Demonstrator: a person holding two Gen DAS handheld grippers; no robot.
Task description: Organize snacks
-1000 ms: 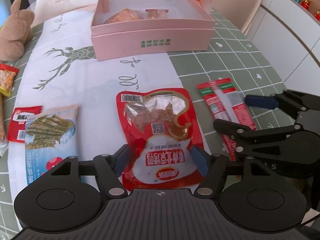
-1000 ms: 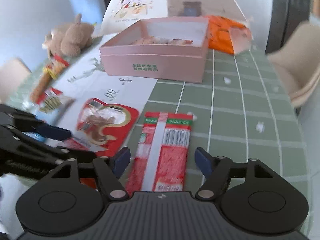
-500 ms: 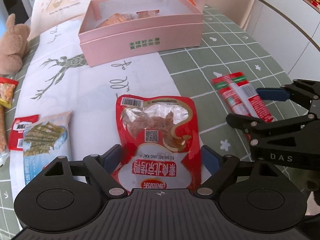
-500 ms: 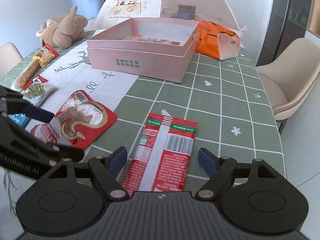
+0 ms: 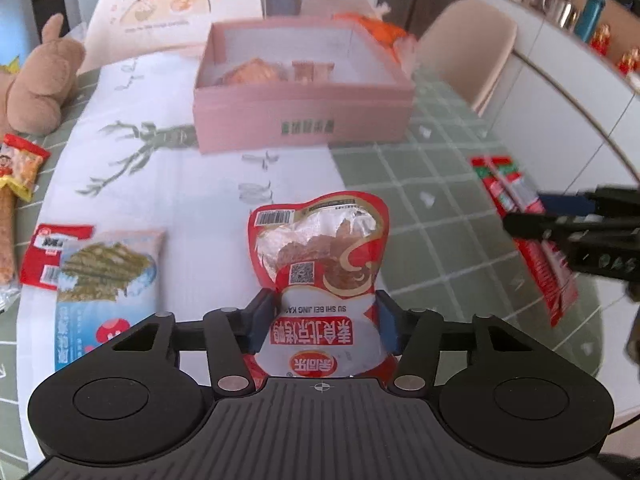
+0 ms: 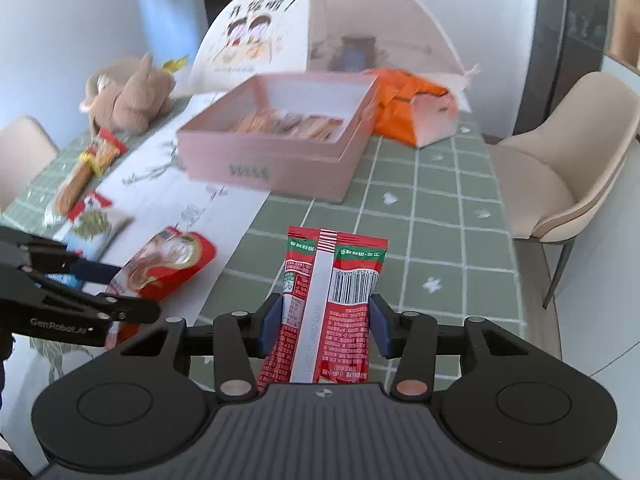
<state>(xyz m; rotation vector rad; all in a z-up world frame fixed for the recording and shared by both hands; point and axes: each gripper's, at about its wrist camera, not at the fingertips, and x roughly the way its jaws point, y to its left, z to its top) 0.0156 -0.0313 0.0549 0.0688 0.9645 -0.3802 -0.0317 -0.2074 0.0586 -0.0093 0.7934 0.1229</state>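
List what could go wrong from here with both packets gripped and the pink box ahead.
1. The left gripper, jaws closing, pinches only the near end of the red duck-snack pouch; its far end hangs free and might catch the pink box wall.
2. The right gripper, also closing, holds the long red sachet at its lower part; it could slip or swing.
3. Both grippers sit close together, so they may collide heading for the box.

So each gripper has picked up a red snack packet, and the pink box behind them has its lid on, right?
Not quite: the pink box is open, with snacks visible inside, as the right wrist view shows. The left gripper and right gripper do each hold a red packet.
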